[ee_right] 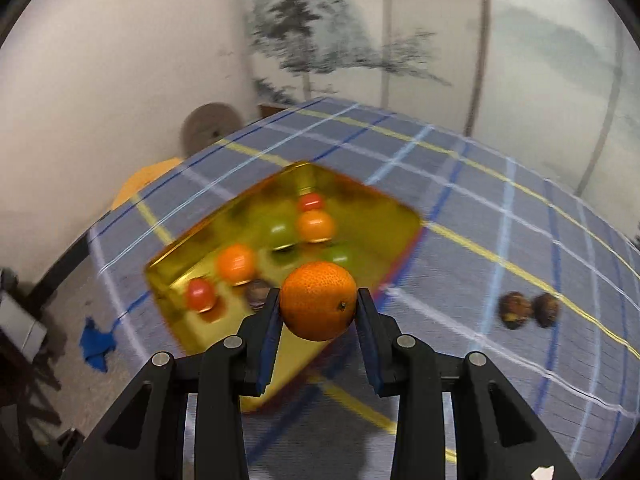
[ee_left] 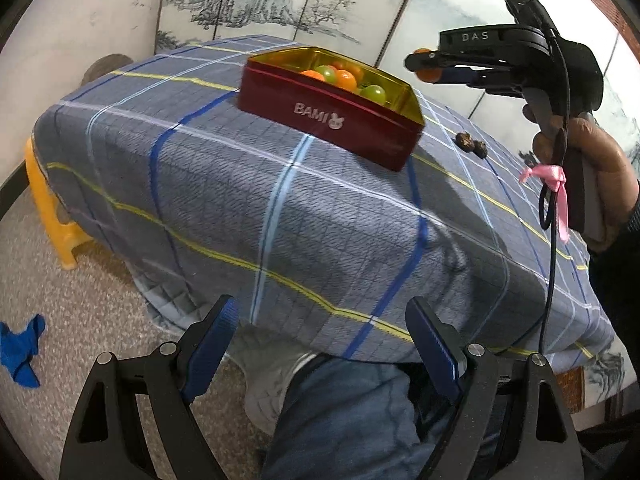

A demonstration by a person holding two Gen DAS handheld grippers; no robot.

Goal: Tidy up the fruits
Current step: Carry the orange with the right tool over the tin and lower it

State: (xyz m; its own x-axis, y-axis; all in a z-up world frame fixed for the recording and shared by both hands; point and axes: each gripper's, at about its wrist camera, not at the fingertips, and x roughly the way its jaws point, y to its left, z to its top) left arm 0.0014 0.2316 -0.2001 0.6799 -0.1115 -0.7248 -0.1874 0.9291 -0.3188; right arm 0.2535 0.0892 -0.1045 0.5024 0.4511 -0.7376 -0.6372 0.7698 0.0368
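1. The right gripper (ee_right: 318, 304) is clamped on a mandarin (ee_right: 318, 306), up in the air just near-right of the red tin (ee_left: 332, 120); the tin's open gold inside lies ahead and left.
2. The left gripper (ee_left: 322, 344) is spread, empty, well back at the near table edge, so the right one's closer.
3. The mandarin's round, bright orange, pitted skin. Two dark fruits (ee_right: 528, 310) sit on the cloth to the right.

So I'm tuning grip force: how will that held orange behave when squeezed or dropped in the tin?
The orange looks round and firm, so it will probably roll once released. Its dimpled skin likely grips the right claw pads well. Hard squeezing may bruise it.
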